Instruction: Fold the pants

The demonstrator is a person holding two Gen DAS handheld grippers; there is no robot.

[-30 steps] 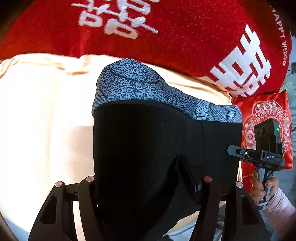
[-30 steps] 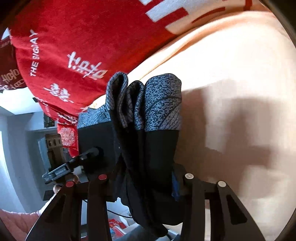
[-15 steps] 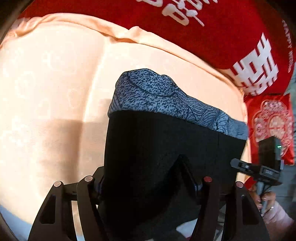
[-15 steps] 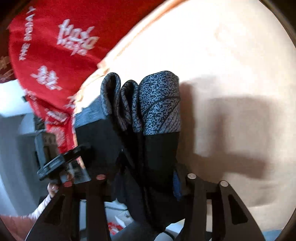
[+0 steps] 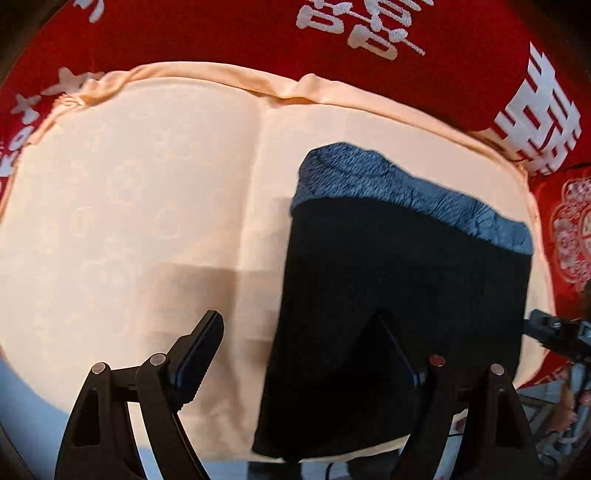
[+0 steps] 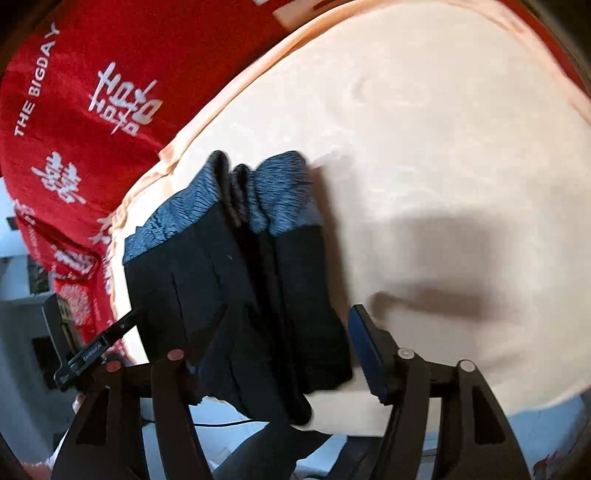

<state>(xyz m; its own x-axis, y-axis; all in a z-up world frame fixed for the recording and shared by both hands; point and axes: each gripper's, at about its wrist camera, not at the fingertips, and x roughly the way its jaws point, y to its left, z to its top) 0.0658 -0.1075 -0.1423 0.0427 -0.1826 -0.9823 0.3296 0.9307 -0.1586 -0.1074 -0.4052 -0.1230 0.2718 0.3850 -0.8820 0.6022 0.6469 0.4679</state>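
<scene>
While both sets of tongs are spreading apart, the pants (image 5: 402, 295) lie folded into a compact black stack on the peach cushion (image 5: 147, 206), toward the cushion's right-hand end in the left wrist view. Nearest the left wrist camera, the left tongs (image 5: 301, 347) stand wide, jaws opening: one finger is bare over the cushion beside the stack, while the other shows dark against the black cloth, and whether it touches I cannot tell. The right tongs (image 6: 291, 332) likewise are opening, one pad clear of the stack's edge, the other against the dark fabric, with the pants between the jaws but no longer pinched as far as I can see. Farther along the stack, the grey patterned waistband (image 6: 280, 192) forms its far end, layered in several thicknesses. Beyond the cushion lies a red blanket (image 5: 221, 33) with white characters. Judging from this, the folding itself looks finished and the release is under way; what remains is lifting both tongs clear, perhaps smoothing the stack.
</scene>
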